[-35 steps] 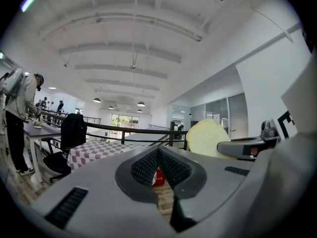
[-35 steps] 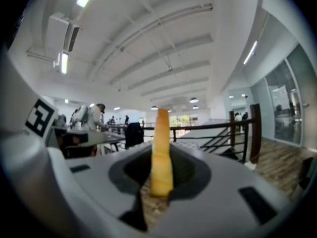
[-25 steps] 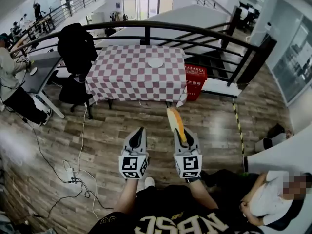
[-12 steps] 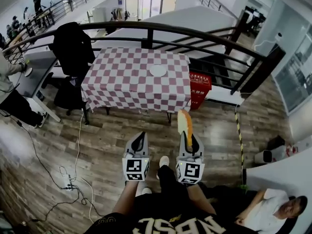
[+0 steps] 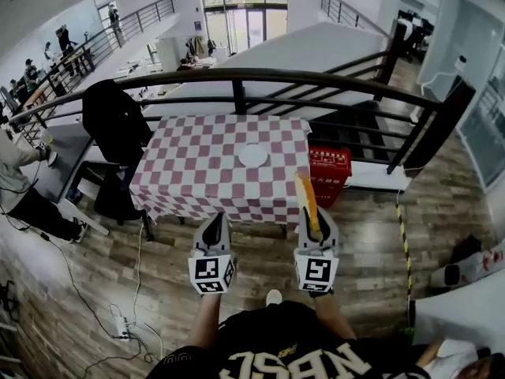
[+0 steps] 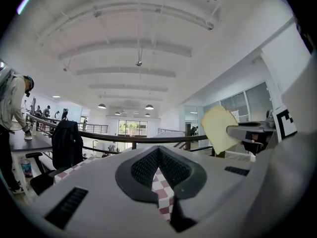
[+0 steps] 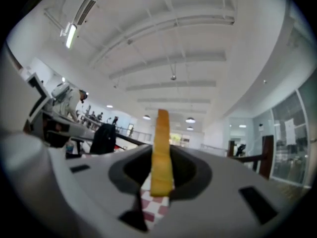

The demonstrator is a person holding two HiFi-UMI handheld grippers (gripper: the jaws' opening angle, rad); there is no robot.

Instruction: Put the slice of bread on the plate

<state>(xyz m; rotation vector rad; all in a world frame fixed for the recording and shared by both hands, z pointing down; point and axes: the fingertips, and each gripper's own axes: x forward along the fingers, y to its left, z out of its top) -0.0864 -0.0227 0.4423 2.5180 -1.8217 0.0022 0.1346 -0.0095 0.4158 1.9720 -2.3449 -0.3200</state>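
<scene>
- My right gripper [image 5: 315,218] is clamped on the slice of bread [image 5: 306,199]. The slice stands on edge above the jaws, out over the wooden floor [image 5: 158,251] and short of the table's near edge.
- My left gripper [image 5: 215,226] sits alongside, jaws together with nothing between them.
- The step in hand, as I judge it, is carrying the slice over the table [image 5: 181,188] to the plate [image 5: 252,155], which sits right of the table's centre. I'd clear the near edge, come down low, and tip the slice flat before letting go.
- Only the head view shows the plate. The left gripper view shows the slice's broad face, the right gripper view just its thin edge.
</scene>
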